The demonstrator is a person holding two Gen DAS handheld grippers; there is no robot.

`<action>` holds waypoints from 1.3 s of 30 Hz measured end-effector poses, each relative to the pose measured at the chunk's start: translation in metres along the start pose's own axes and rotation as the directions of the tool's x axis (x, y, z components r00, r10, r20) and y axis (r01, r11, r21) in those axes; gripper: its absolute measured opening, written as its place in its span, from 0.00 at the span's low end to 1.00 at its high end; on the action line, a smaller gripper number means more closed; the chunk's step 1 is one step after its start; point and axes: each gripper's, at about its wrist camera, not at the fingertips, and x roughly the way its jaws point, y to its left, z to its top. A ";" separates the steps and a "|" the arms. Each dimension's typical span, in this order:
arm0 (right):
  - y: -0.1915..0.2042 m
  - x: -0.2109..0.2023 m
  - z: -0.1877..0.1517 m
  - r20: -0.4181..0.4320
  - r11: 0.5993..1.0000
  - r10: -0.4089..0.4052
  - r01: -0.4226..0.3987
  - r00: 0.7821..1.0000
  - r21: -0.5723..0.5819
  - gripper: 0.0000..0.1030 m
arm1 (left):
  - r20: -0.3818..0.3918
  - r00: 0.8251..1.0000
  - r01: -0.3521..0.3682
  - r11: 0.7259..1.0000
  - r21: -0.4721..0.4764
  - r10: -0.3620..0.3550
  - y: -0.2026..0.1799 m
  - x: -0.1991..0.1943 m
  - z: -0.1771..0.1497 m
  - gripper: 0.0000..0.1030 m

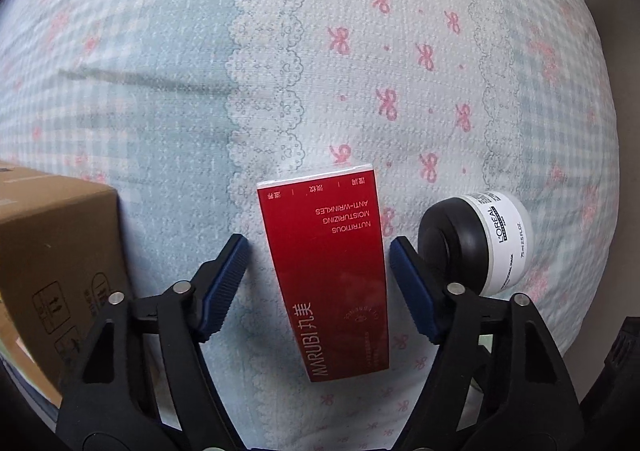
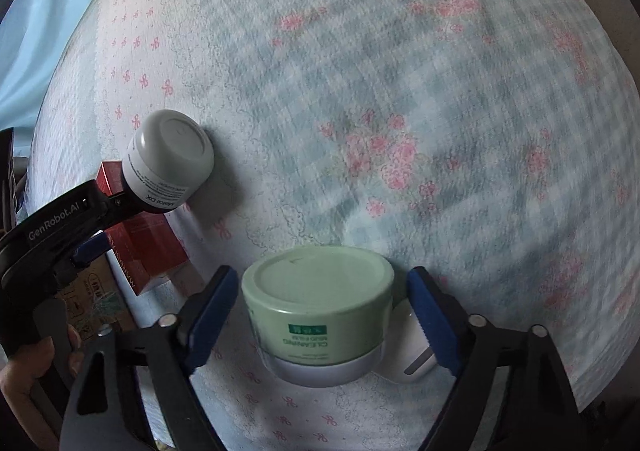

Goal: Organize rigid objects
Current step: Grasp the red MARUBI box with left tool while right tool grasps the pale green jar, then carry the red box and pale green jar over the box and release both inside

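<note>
Lying between spread left fingers (image 1: 224, 283): red box (image 1: 332, 271); green jar (image 2: 320, 307) between right.

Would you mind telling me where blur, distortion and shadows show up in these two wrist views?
Left wrist view: red box and L'Oreal jar are sharp; the bedspread blurs leftward and bulges with fisheye curvature. Right wrist view: green jar is fairly crisp, the fabric's upper right is smeared, and the grey jar throws a soft shadow to its right.
</note>
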 end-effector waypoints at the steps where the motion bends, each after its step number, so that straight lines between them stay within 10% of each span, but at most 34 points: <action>1: 0.000 0.003 0.000 -0.005 1.000 -0.001 0.001 1.000 0.006 0.71 | -0.009 1.000 0.004 1.000 -0.009 -0.004 0.001 0.002 0.002 0.56; 6: 0.005 0.006 -0.001 -0.003 1.000 -0.007 0.007 1.000 0.004 0.65 | -0.003 1.000 0.012 1.000 0.001 -0.012 -0.001 0.002 0.004 0.40; 21: 0.010 0.004 -0.003 0.005 1.000 0.002 -0.002 1.000 -0.003 0.65 | 0.051 0.997 0.053 0.998 0.018 -0.054 0.001 -0.023 -0.012 0.38; 39: 0.016 -0.096 -0.034 0.158 0.996 0.048 -0.035 0.986 -0.088 0.64 | 0.212 0.966 0.130 0.987 0.093 -0.147 0.010 -0.141 -0.071 0.38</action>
